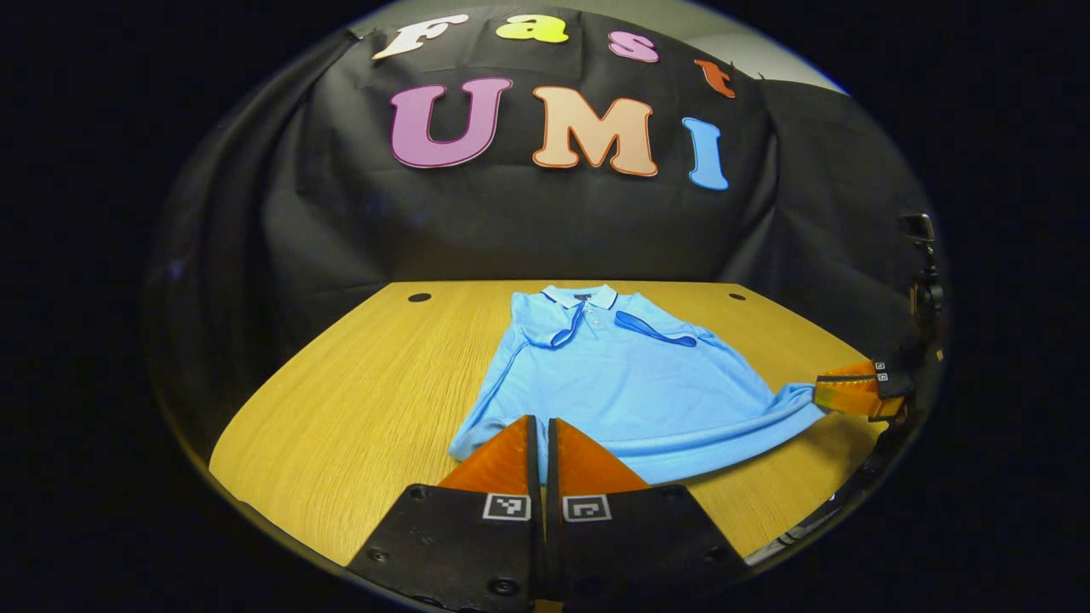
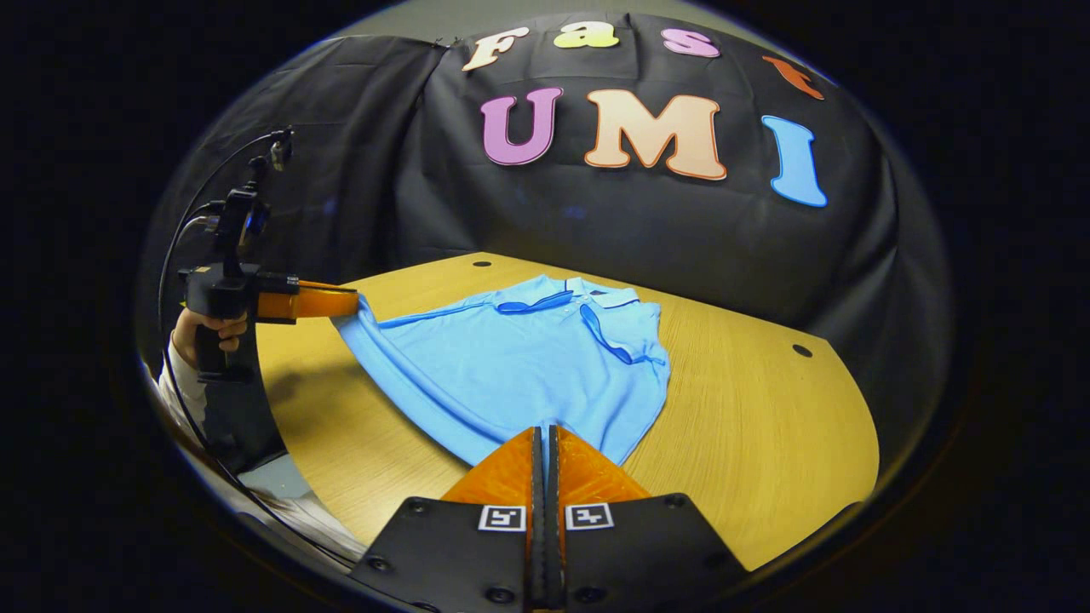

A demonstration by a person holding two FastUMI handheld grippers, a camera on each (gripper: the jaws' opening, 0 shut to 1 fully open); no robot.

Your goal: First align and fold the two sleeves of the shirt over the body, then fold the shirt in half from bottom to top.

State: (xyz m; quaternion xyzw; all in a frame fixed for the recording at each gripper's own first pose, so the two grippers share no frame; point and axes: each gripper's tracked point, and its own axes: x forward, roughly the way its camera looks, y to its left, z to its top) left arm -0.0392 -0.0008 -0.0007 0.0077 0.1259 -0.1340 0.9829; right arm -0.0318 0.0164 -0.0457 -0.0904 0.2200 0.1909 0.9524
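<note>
A light blue polo shirt (image 1: 613, 375) lies flat on the wooden table (image 1: 358, 392), collar at the far end. Both sleeves (image 1: 651, 328) are folded over its chest. My left gripper (image 1: 542, 419) is shut on the near left corner of the bottom hem. The right gripper view shows that gripper (image 2: 349, 302) holding the corner slightly off the table. My right gripper (image 2: 545, 428) is shut on the other hem corner of the shirt (image 2: 511, 358). From the left gripper view, the right gripper (image 1: 822, 393) pinches that corner at the table's right side.
A person's hand (image 2: 204, 328) holds the left gripper's handle by the table's left edge. Cable holes (image 1: 419, 297) (image 1: 737, 296) sit in the table's far corners. A small camera on a stand (image 1: 920, 230) rises past the right edge. Bare wood flanks the shirt.
</note>
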